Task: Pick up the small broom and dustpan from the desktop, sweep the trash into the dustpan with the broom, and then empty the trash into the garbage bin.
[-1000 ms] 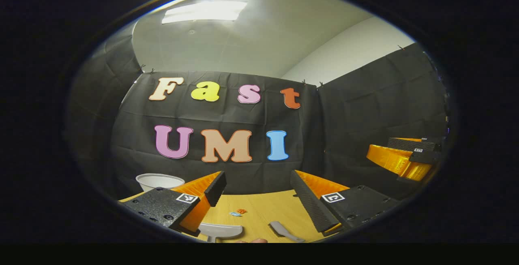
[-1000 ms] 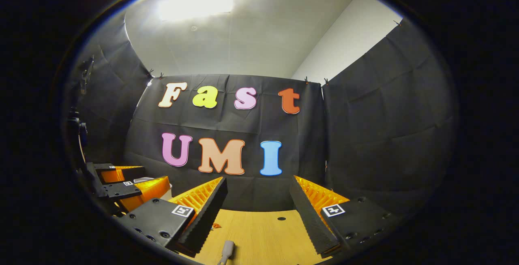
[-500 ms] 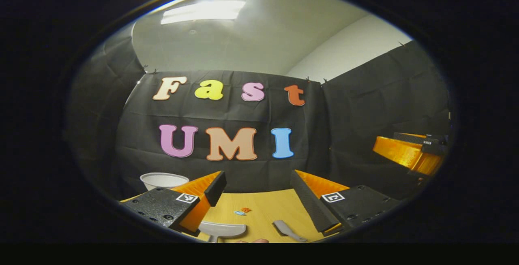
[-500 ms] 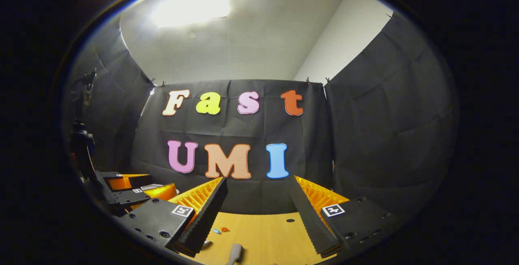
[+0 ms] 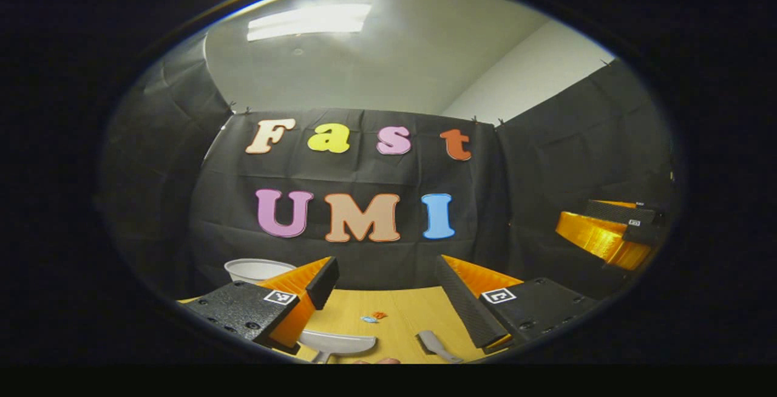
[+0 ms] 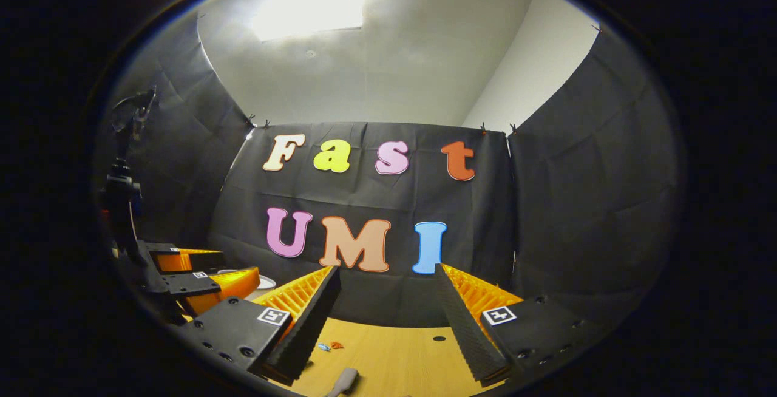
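At 6 o'clock on the wooden desktop (image 5: 419,312): grey plastic dustpan (image 5: 337,343), grey broom handle (image 5: 436,345). Left gripper (image 5: 385,288) and right gripper (image 6: 386,306) both spread, empty, poised above for pickup. Coloured trash scraps (image 5: 373,317) at 12 o'clock of the dustpan.

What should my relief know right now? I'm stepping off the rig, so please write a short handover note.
Left gripper: jaws open, holding nothing, above the desk.
Right gripper: jaws open, holding nothing, also above the desk.
Dustpan lies on the desk just ahead of the left gripper; broom handle lies beside it, toward the right gripper.
Trash, small orange and blue scraps, sits just beyond the dustpan.
White bin stands at the far edge behind the left finger.
Done: nothing yet.
Left: grasp the dustpan and broom, sweep the trash in, empty it into the bin.
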`<state>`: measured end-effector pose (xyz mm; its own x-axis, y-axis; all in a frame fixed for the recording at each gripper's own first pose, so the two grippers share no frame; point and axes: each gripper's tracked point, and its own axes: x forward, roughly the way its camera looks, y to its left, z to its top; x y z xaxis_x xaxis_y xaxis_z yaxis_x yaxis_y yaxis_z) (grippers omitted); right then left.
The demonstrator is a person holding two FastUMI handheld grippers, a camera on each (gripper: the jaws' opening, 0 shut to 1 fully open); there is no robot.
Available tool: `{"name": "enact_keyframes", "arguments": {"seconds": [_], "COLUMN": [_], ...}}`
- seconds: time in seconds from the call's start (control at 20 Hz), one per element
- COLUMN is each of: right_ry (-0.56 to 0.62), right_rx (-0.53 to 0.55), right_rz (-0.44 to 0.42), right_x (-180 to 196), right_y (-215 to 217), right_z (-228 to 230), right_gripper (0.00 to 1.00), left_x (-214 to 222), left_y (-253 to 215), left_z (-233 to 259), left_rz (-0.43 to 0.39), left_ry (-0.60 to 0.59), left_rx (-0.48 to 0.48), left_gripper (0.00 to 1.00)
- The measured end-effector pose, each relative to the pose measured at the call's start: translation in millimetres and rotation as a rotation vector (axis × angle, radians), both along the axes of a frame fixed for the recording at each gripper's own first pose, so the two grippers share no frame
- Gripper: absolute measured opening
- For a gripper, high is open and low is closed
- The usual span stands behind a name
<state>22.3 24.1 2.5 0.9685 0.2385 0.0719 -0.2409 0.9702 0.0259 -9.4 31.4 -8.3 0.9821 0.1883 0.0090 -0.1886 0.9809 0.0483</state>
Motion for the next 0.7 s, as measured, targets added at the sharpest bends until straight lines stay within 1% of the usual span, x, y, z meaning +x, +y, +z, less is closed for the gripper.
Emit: {"name": "enact_keyframes", "arguments": {"seconds": [0.15,0.2,0.25,0.3,0.4,0.45,0.55,0.7], "right_ry": [0.070,0.095,0.122,0.154,0.235,0.283,0.384,0.578], "right_rx": [-0.002,-0.011,-0.027,-0.045,-0.086,-0.115,-0.170,-0.234], "right_rz": [0.080,0.108,0.129,0.148,0.192,0.212,0.232,0.249], "right_x": [3,4,7,11,14,18,23,28], "right_y": [14,20,26,33,51,62,78,103], "right_z": [-27,-38,-48,-60,-89,-106,-145,-209], "right_gripper": [1.00,0.99,0.99,0.99,0.99,0.99,0.99,0.99], "left_x": [-16,-21,-24,-27,-29,-28,-31,-46], "left_y": [36,47,57,64,79,84,98,107], "left_z": [-18,-23,-28,-39,-69,-91,-141,-219], "left_rz": [0.110,0.143,0.165,0.176,0.175,0.165,0.170,0.170], "left_ry": [0.064,0.082,0.102,0.131,0.212,0.275,0.417,0.629], "left_rx": [0.015,0.016,0.009,-0.002,-0.028,-0.043,-0.082,-0.144], "left_gripper": [0.94,0.95,0.94,0.95,0.94,0.95,0.95,0.96]}}
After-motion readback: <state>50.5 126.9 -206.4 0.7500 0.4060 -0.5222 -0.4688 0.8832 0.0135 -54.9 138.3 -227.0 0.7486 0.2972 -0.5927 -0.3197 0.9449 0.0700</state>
